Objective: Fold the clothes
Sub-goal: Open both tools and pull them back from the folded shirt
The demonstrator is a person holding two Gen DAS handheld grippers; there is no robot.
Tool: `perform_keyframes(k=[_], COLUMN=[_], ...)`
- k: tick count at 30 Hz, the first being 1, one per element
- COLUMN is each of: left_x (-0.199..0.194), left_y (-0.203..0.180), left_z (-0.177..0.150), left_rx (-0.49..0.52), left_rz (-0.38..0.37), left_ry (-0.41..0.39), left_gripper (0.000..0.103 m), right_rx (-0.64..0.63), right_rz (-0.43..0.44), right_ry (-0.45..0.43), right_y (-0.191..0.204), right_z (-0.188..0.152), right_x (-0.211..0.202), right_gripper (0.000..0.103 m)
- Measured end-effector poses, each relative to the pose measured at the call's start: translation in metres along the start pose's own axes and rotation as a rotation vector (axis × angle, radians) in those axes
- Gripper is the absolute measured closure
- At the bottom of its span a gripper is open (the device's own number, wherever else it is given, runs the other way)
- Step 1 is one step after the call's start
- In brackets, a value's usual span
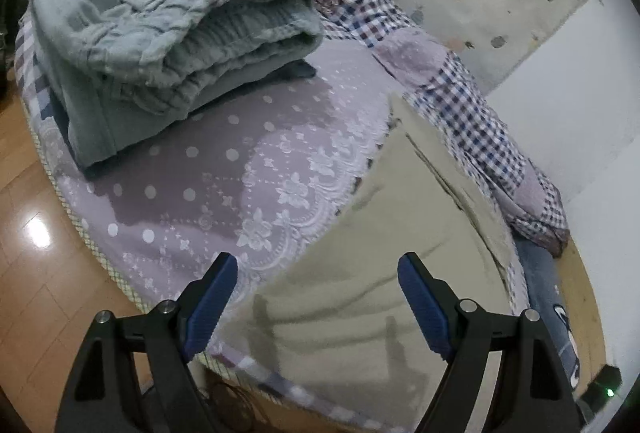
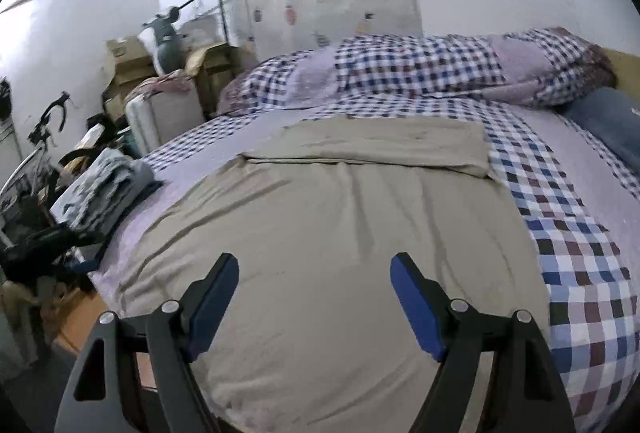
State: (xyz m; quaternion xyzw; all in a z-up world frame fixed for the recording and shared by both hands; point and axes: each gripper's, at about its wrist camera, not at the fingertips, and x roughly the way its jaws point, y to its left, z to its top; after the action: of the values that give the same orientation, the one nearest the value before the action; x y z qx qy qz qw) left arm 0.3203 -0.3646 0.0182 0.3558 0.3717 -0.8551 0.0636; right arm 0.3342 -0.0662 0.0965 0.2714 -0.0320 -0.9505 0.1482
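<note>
A beige garment [image 2: 340, 217] lies spread on the bed, its far part folded over into a flat band [image 2: 372, 145]. The right gripper [image 2: 314, 269] hovers over its near part, open, nothing between the blue pads. In the left wrist view the same beige garment [image 1: 380, 273] fills the lower right. The left gripper [image 1: 318, 269] hangs open above its left edge, where it meets the lilac lace bedspread [image 1: 224, 169]. A stack of folded grey-blue clothes [image 1: 160, 33] sits at the bed's far left corner, seen small in the right wrist view as the same stack [image 2: 108, 189].
A rolled checked quilt [image 2: 420, 73] lies along the bed's far side, with a blue pillow [image 2: 612, 121] at the right. Left of the bed stand cardboard boxes [image 2: 128, 61], a suitcase [image 2: 160, 117] and a bicycle [image 2: 44, 137]. Wooden floor [image 1: 44, 233] borders the bed.
</note>
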Motion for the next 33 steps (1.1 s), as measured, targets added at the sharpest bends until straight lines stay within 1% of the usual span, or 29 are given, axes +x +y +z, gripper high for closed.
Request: perform_keyframes(k=[4,5,7,10,13,16,20,23,27,29,30,31,32,33], left_x=[0.026,0.029,0.035,0.035,0.035,0.034,0.033,0.031,0.03,0.026,0.025,0.024,0.022,0.023], left_y=[0.008,0.011,0.016,0.02,0.027,0.034,0.043,0.043,0.046,0.052,0.055,0.058,0.06,0.061], left_z=[-0.006,-0.007,-0.01,-0.013,-0.017,-0.026,-0.036,-0.042,-0.037,-0.034,-0.031,-0.029,-0.028,-0.027], left_rx=[0.005,-0.003,-0.026,-0.048,-0.101,-0.166,-0.239,-0.25,-0.251,-0.264,-0.275,-0.282,-0.287,-0.29], left_rz=[0.052,0.05,0.036,0.005,-0.051,-0.096,-0.131,-0.146,-0.16,-0.16,-0.166,-0.171,-0.175,-0.176], left_ry=[0.1,0.119,0.151,0.171,0.196,0.196,0.181,0.179,0.164,0.135,0.12,0.111,0.104,0.105], left_gripper=[0.017,0.017,0.017,0.017,0.017,0.017,0.017,0.017,0.017,0.017,0.019,0.026,0.03,0.04], right_rx=[0.02,0.017,0.015,0.023,0.007,-0.022,-0.045,-0.067,-0.152,-0.186,-0.208,-0.219,-0.231,-0.24], right_rz=[0.069,0.075,0.09,0.124,0.151,0.169,0.189,0.197,0.199,0.197,0.198,0.2,0.201,0.206], right_ry=[0.022,0.024,0.027,0.031,0.046,0.056,0.063,0.077,0.093,0.098,0.101,0.101,0.102,0.105], right_y=[0.007,0.009,0.015,0.024,0.038,0.052,0.069,0.079,0.101,0.11,0.116,0.119,0.122,0.125], right_z=[-0.002,-0.002,0.001,0.003,0.003,0.002,0.0,-0.005,-0.013,-0.018,-0.021,-0.022,-0.024,-0.025], right_x=[0.007,0.007,0.011,0.017,0.024,0.029,0.035,0.041,0.05,0.052,0.053,0.054,0.055,0.056], right_gripper=[0.021,0.021,0.021,0.021,0.021,0.021,0.021,0.021,0.021,0.021,0.021,0.021,0.021,0.021])
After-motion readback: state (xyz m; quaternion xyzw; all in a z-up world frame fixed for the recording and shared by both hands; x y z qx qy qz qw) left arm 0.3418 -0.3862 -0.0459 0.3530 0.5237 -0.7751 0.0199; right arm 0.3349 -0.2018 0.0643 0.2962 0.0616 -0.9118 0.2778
